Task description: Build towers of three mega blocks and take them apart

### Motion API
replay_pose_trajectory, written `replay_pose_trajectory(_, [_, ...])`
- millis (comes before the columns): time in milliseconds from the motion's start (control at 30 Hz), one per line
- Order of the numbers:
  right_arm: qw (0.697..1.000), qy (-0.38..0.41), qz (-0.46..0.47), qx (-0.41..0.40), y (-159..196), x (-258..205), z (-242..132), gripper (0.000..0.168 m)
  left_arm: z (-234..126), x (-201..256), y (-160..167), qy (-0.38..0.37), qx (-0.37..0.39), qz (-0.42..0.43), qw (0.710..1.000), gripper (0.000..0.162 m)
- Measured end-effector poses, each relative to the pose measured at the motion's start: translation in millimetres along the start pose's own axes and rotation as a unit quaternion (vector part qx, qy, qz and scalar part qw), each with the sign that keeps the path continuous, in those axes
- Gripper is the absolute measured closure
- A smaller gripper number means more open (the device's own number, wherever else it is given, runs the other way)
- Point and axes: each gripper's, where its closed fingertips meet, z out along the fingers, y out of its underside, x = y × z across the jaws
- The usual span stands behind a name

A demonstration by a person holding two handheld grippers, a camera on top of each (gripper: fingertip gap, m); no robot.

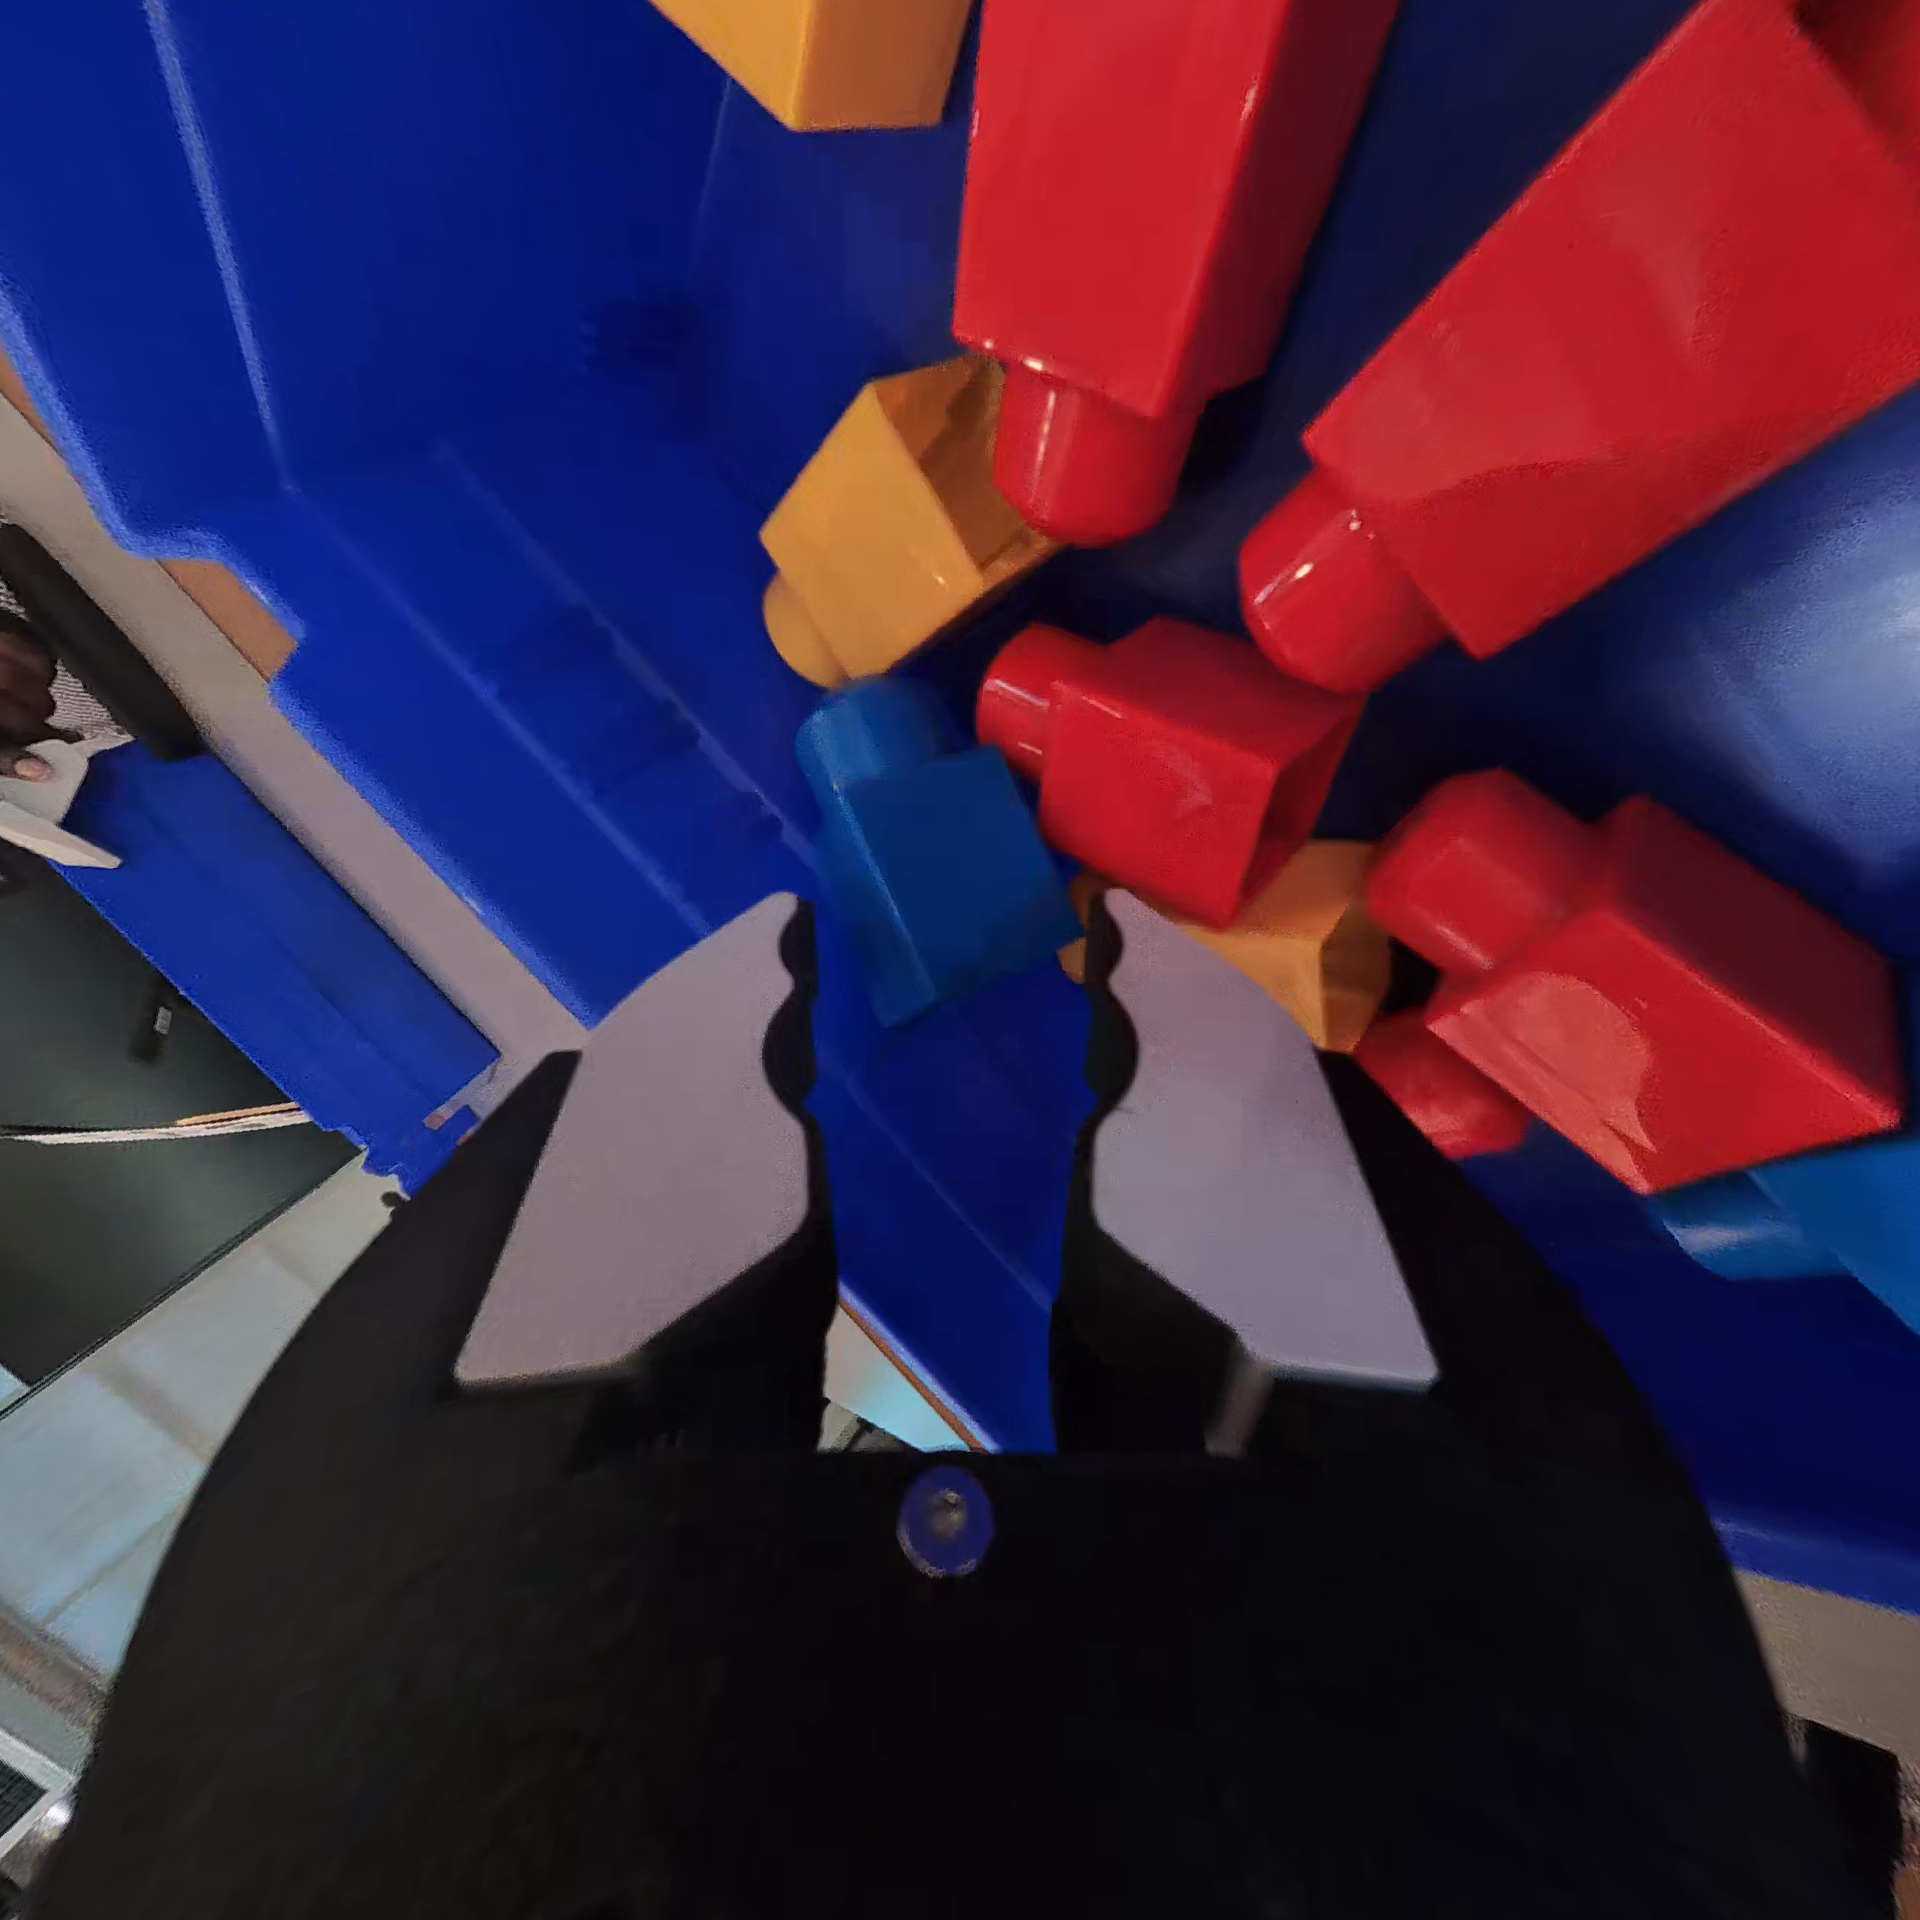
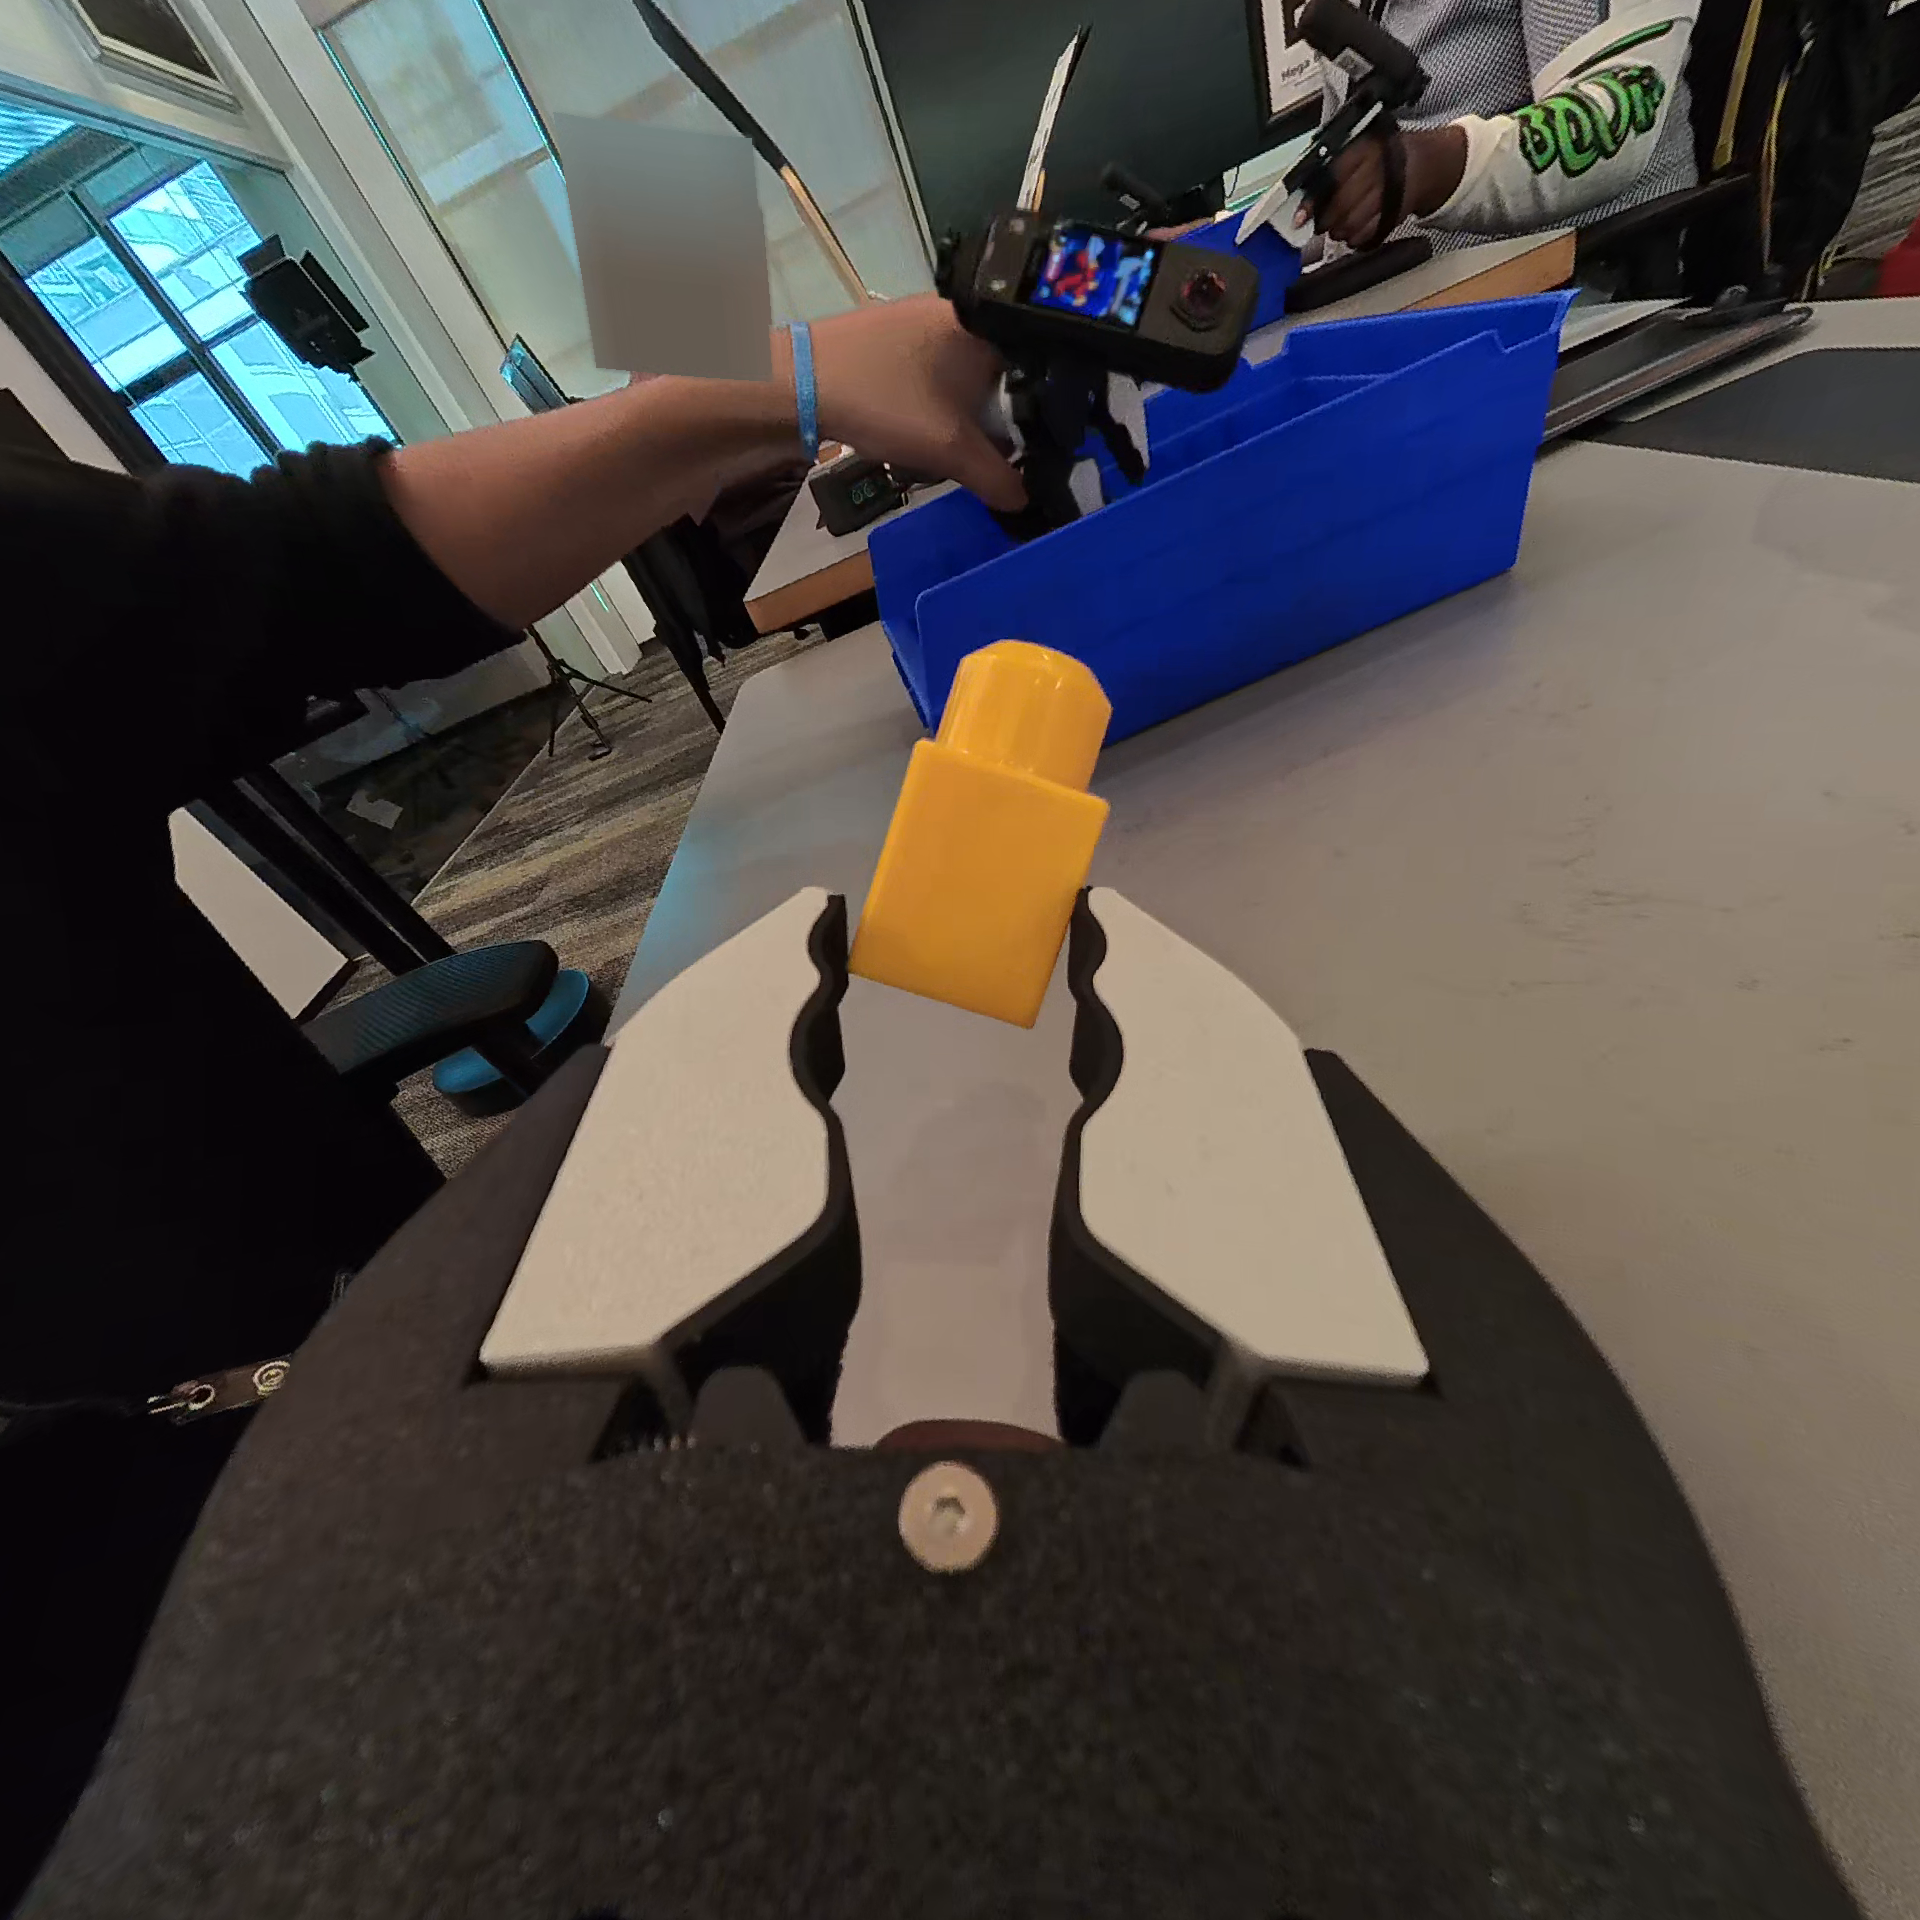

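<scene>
Meanwhile the left gripper reaches into the blue bin, jaws parted around a blue block, while the right gripper clamps a yellow block above the bench.

Office or lab workspace.
Grey desk, swivel chair, carpet, glass partitions, tripod beyond the desk's left edge.

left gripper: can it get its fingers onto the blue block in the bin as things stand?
Probably yes. The left gripper is open, and the blue block lies just beyond its fingertips, on top of the pile in the blue bin. A red block crowds its right side, so that finger has little room.
</scene>
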Motion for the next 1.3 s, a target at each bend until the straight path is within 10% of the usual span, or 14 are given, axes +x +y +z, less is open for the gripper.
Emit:
replay_pose_trajectory(300, [1.000,-0.004,0.001,-0.001,-1,-2,-2,0.128,21,5,-1,-0.032,-0.028,-0.006,0.999,0.115])
replay_pose_trajectory(567, [1.000,0.017,0.020,0.011,-6,10,-6,0.128,-48,-14,-11,-0.037,0.199,-0.129,0.971,0.117])
replay_pose_trajectory(767, [0.996,0.046,0.069,0.033,-14,32,-1,0.128,-157,20,-51,0.059,0.499,-0.200,0.841,0.117])
replay_pose_trajectory(1067, [0.996,0.026,0.027,0.079,-63,24,13,0.129,-295,110,-118,0.226,0.721,-0.124,0.642,0.118])
replay_pose_trajectory(1200, [0.984,-0.015,0.056,0.171,-111,18,6,0.129,-333,126,-123,0.199,0.779,-0.101,0.586,0.119])
replay_pose_trajectory(1300, [0.966,-0.051,0.077,0.241,-148,13,3,0.129,-349,140,-129,0.190,0.777,-0.078,0.595,0.119])
